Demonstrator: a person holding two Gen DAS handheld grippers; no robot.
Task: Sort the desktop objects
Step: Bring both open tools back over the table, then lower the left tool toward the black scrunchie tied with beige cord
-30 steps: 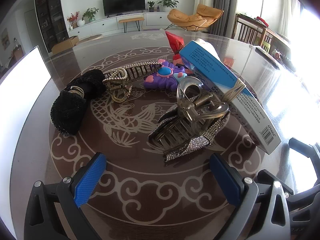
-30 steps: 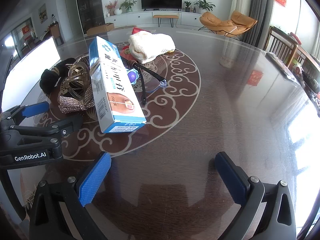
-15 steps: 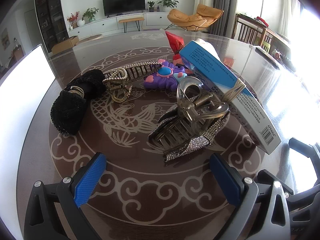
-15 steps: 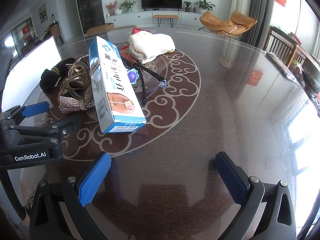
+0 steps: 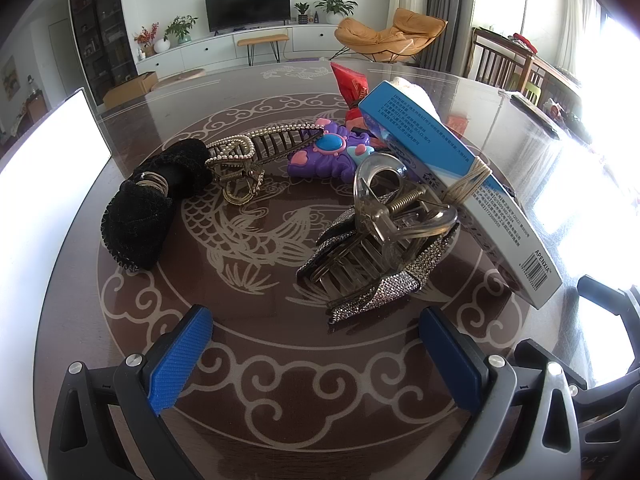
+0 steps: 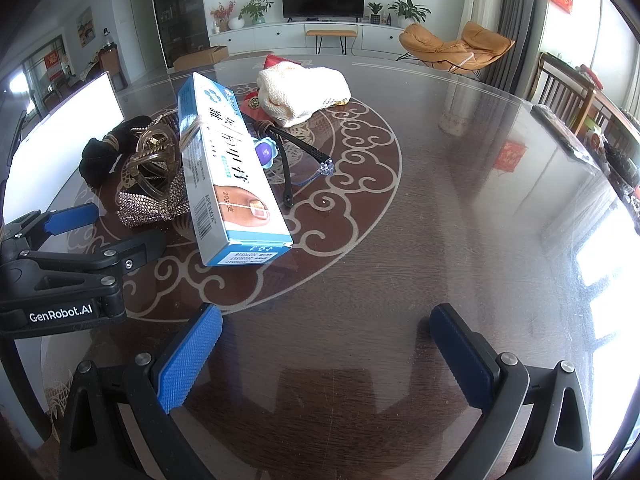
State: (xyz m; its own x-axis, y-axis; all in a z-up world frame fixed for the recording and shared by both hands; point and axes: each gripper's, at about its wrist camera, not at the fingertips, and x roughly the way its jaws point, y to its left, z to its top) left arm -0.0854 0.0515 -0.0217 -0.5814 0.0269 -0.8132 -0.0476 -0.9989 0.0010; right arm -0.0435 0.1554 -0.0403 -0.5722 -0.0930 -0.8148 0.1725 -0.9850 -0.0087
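Observation:
A pile of small things lies on the dark round table (image 5: 280, 360). Nearest my left gripper (image 5: 316, 354) is a rhinestone hair claw (image 5: 384, 248), just beyond its open fingers. Behind it are a pearl hair claw (image 5: 248, 156), a black scrunchie (image 5: 148, 208) and a purple toy (image 5: 324, 156). A long blue-and-white box (image 5: 460, 184) leans over the pile; in the right wrist view the box (image 6: 228, 176) lies ahead and left of my open right gripper (image 6: 324, 360). Glasses (image 6: 296, 160) and a cream cloth (image 6: 300, 92) lie past the box.
A white tray edge (image 5: 44, 168) runs along the table's left side. A red packet (image 5: 352, 84) stands behind the pile. My left gripper's body (image 6: 64, 276) shows at the left of the right wrist view. Bare tabletop (image 6: 480, 200) spreads to the right.

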